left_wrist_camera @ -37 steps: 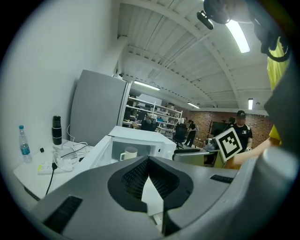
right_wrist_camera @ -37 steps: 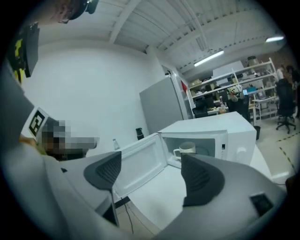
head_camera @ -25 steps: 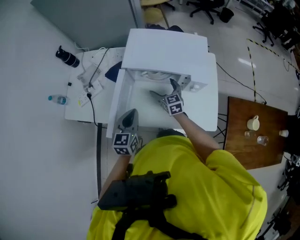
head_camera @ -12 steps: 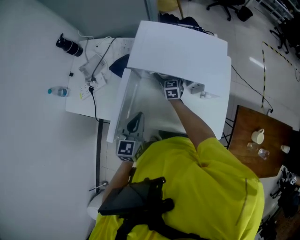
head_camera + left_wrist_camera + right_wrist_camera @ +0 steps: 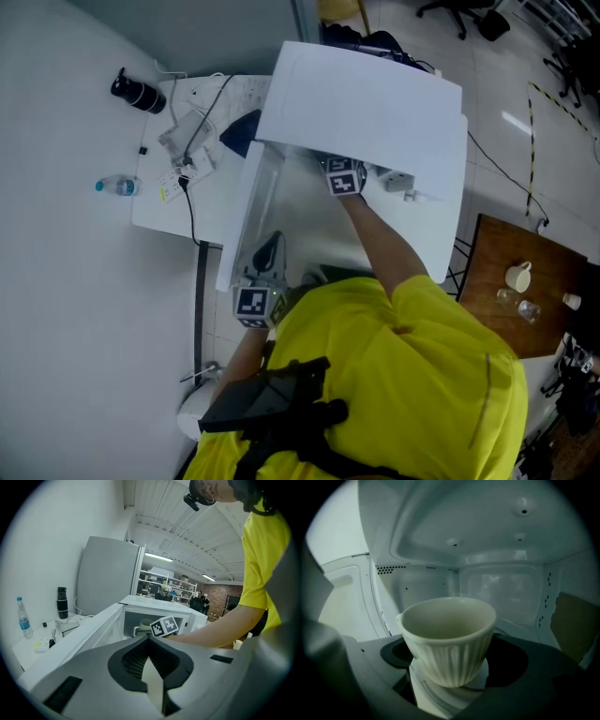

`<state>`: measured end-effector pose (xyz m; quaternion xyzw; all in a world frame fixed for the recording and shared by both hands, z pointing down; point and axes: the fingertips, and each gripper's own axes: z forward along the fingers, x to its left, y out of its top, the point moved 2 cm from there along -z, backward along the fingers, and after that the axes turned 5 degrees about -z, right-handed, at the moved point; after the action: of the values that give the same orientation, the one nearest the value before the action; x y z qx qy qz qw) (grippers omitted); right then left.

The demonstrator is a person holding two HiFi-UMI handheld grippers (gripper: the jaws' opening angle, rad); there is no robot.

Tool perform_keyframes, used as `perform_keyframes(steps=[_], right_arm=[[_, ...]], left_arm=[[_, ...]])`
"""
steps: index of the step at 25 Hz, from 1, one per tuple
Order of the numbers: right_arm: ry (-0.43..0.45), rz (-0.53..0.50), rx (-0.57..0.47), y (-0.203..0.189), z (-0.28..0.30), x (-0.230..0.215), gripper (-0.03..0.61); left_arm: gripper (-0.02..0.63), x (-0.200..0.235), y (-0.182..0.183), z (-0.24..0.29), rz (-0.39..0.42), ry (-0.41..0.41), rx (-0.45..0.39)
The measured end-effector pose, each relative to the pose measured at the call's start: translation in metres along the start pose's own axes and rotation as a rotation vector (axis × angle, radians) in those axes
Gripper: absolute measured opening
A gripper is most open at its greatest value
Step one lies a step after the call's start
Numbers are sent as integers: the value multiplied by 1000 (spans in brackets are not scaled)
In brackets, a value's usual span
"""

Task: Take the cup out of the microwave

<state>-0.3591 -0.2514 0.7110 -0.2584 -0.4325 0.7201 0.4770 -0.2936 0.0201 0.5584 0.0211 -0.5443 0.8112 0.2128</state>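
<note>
A cream ribbed cup (image 5: 449, 641) stands on the turntable inside the white microwave (image 5: 366, 103). My right gripper (image 5: 450, 670) reaches into the cavity; its jaws are closing round the cup, with dark gaps still showing on both sides. In the head view only its marker cube (image 5: 344, 178) shows under the microwave's top edge. In the left gripper view the cup (image 5: 139, 630) peeks out behind that cube. My left gripper (image 5: 266, 253) hangs in front of the open door, shut with nothing in it (image 5: 149, 638).
The microwave door (image 5: 246, 211) hangs open to the left. On the white table beside it lie a water bottle (image 5: 117, 187), a black flask (image 5: 136, 91) and cables (image 5: 187, 150). A wooden table (image 5: 487, 309) at the right carries a mug (image 5: 517, 277).
My right gripper has moved from in front of the opening deep into the microwave cavity. The left gripper has dropped slightly by the door.
</note>
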Motion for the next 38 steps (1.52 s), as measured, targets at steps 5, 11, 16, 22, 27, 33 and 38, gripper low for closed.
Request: perform_keyframes(steps=[5, 11, 16, 22, 27, 33, 38], right_arm=[[-14, 26, -21, -9, -20, -1, 463], [105, 33, -41, -23, -93, 40, 463], [169, 12, 31, -76, -170, 52, 463], [-62, 151, 149, -171, -251, -18, 464], [-316, 256, 151, -222, -293, -110, 464], [-436, 270, 141, -238, -288, -188, 465], [-457, 290, 141, -241, -280, -202, 465]], left_arm=[[5, -2, 1, 4, -4, -9, 9], [5, 4, -2, 8, -28, 5, 30], [5, -4, -7, 21, -7, -35, 59], [5, -43, -33, 62, 62, -174, 156], [5, -87, -52, 89, 99, -284, 237], [5, -119, -59, 96, 180, -374, 290], [5, -113, -56, 93, 192, -361, 299]])
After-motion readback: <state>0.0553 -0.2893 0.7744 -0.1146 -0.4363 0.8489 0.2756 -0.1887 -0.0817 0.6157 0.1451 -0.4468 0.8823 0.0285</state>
